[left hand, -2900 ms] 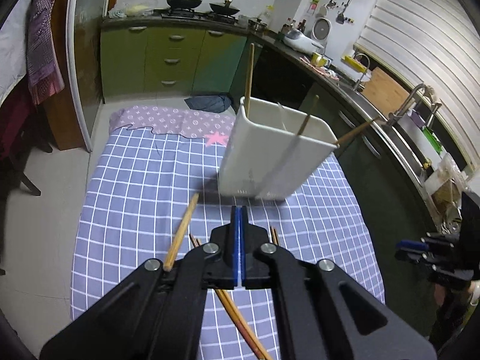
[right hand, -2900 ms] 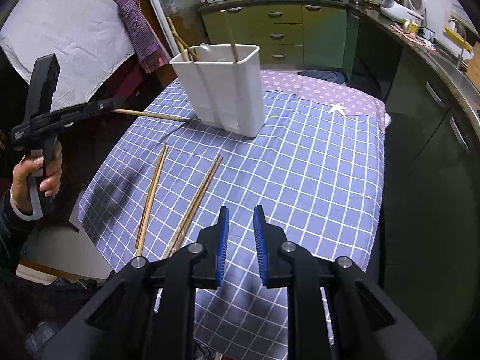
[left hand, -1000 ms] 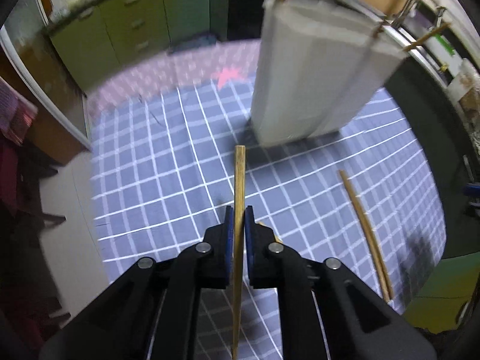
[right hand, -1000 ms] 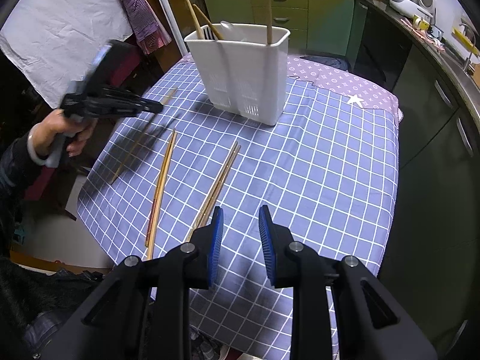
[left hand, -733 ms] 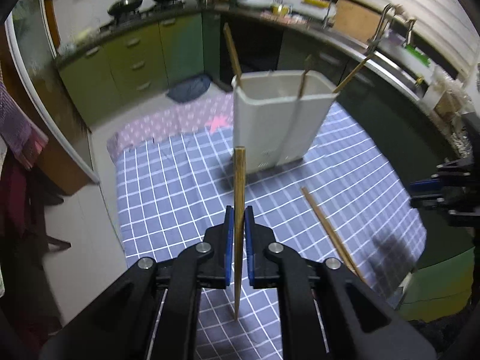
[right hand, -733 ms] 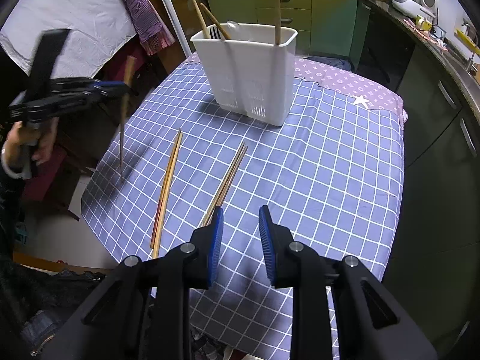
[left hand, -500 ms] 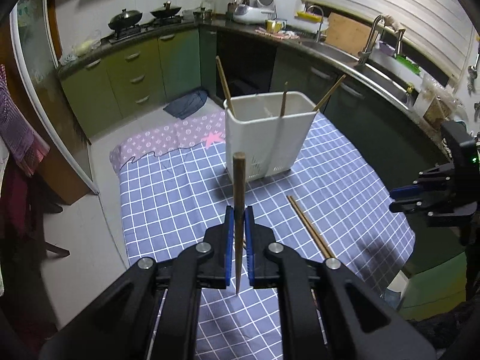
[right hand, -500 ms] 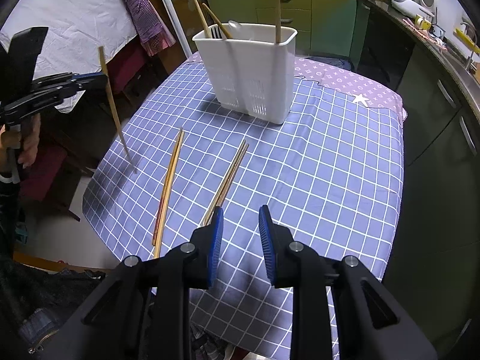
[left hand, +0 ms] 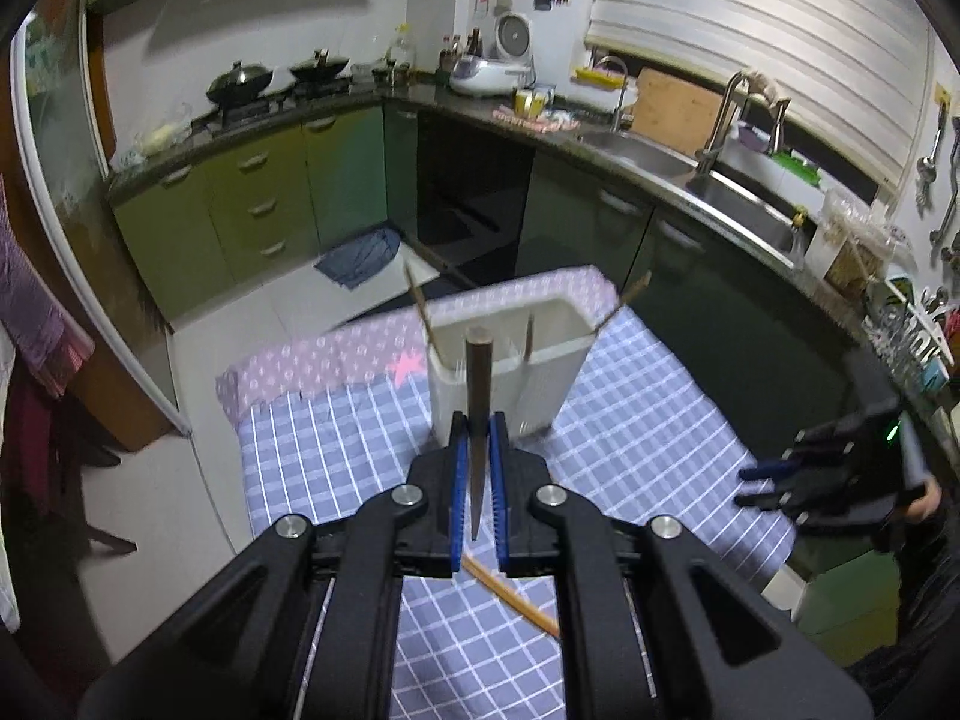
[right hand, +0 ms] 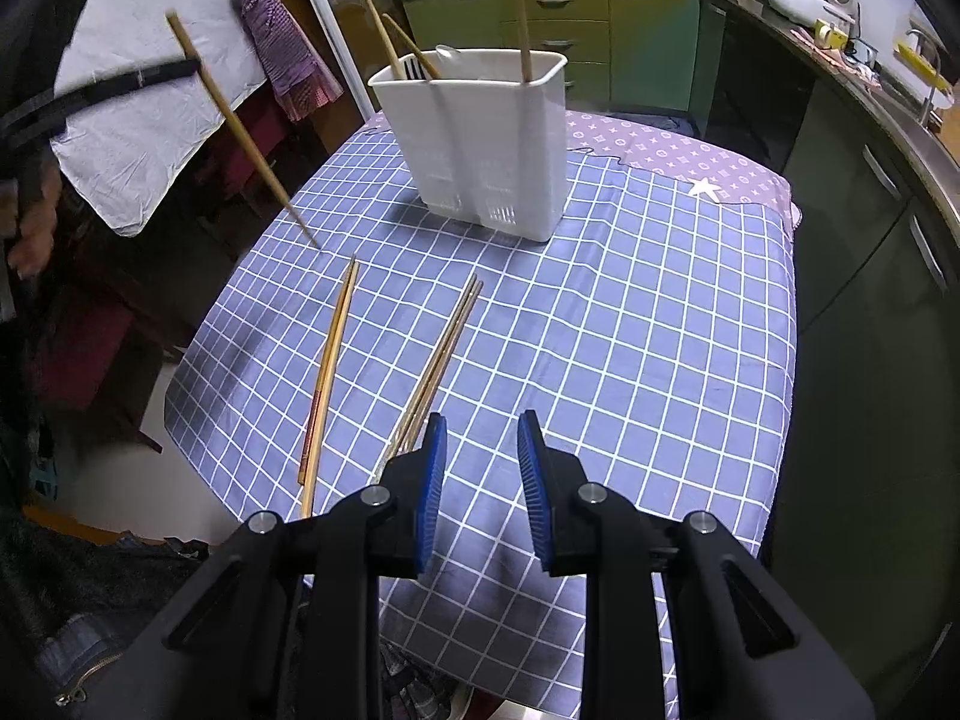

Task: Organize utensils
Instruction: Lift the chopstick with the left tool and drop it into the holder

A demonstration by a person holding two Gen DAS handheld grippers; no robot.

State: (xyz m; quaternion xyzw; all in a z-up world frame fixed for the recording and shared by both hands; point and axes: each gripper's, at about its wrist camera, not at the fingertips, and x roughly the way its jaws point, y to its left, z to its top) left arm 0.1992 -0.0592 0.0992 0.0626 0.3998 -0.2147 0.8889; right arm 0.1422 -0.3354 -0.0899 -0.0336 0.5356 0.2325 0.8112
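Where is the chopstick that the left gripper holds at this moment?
The chopstick is clamped in the left gripper, tilted in the air at the right wrist view's left, above the table's edge, short of the white holder.

The left gripper (right hand: 174, 69) is motion-blurred at ten o'clock. The white holder's (right hand: 486, 144) walls hide the lower ends of the chopsticks (right hand: 523, 24) standing inside.

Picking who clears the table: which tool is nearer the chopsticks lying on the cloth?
Right. The right tool hangs just above the loose chopsticks; the left tool is raised off the table's far side.
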